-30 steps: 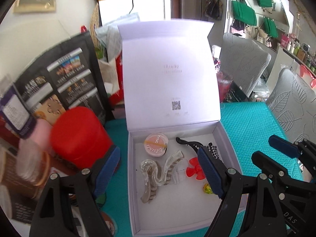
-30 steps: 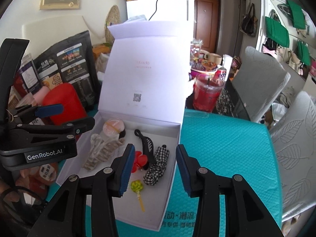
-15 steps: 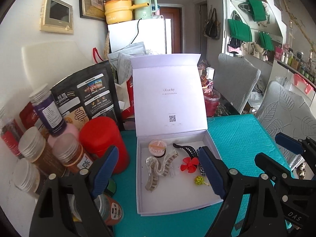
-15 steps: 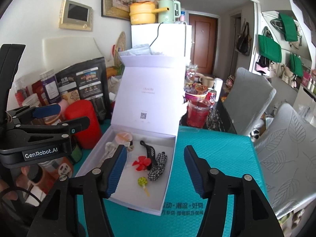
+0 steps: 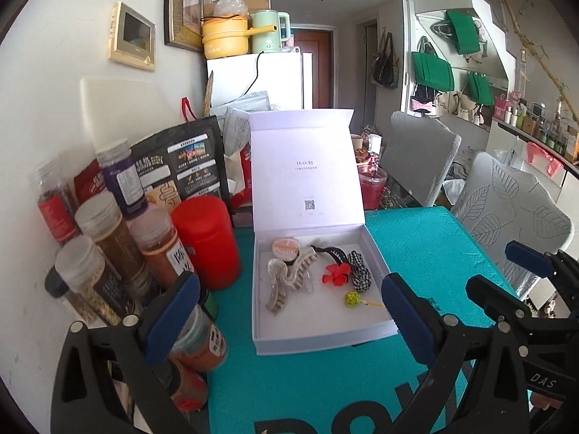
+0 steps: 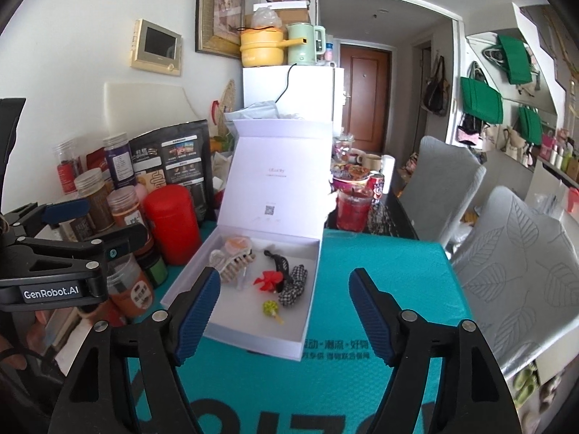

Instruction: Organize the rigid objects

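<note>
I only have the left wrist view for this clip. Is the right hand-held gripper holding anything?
Observer: No. From its own camera, the right hand-held gripper has just been opening; nothing sits between its pads.
Operator: Who holds the left one?
Observer: Only a hand shows, below the left hand-held gripper, whose empty jaws have also just been opening.
Operator: Anything behind the red cup?
Observer: A red soda can, standing just behind it.
</note>
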`<state>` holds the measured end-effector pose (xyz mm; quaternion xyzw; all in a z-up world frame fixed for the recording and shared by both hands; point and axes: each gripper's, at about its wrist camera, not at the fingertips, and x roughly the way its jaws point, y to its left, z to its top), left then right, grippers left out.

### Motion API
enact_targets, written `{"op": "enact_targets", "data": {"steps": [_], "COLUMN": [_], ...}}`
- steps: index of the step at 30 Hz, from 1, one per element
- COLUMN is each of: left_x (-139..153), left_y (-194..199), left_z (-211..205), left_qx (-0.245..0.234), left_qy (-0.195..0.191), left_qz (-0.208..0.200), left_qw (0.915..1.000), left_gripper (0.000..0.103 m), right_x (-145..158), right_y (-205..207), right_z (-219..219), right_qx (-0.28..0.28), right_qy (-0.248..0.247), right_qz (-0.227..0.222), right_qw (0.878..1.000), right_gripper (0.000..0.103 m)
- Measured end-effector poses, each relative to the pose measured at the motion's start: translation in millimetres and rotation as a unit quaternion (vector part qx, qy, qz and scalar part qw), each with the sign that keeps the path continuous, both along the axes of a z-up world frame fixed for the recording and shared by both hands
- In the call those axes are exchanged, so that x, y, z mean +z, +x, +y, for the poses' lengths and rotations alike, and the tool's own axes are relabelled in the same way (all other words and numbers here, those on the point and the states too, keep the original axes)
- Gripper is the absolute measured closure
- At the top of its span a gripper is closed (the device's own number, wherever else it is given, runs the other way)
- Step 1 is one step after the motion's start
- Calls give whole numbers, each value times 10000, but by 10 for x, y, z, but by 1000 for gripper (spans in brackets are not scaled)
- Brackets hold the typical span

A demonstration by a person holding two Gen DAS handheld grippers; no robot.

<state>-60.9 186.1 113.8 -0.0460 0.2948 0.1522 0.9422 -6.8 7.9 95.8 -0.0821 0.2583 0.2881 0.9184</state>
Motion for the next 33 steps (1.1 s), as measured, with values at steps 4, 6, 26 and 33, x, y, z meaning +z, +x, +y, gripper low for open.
{"op": "enact_targets", "data": {"steps": [4, 6, 26, 33], "left_x": [-69, -117, -523, -573], "left_y": [-150, -207, -458, -449], "left_z": [-68, -119, -167, -115], "left_qx": [-54, -25, 79, 105], "left_qy": [-49, 50, -16, -76], "left_qz": [-18, 30, 367, 437], "left_qw": [10000, 10000, 9993, 9990], "left_gripper": [1, 1, 1, 1], "right_x": [-89, -157, -580, -566], "right_y": [-106, -153, -424, -432], "right_z": [-65, -105, -187, -160], "right_qx": [-36, -86, -273, -253], "right_qy": [55, 79, -217, -246], "right_qz": [130, 222, 538, 515], "right_qw": [9999, 9997, 9979, 9980], "right_gripper": [26, 26, 26, 26]}}
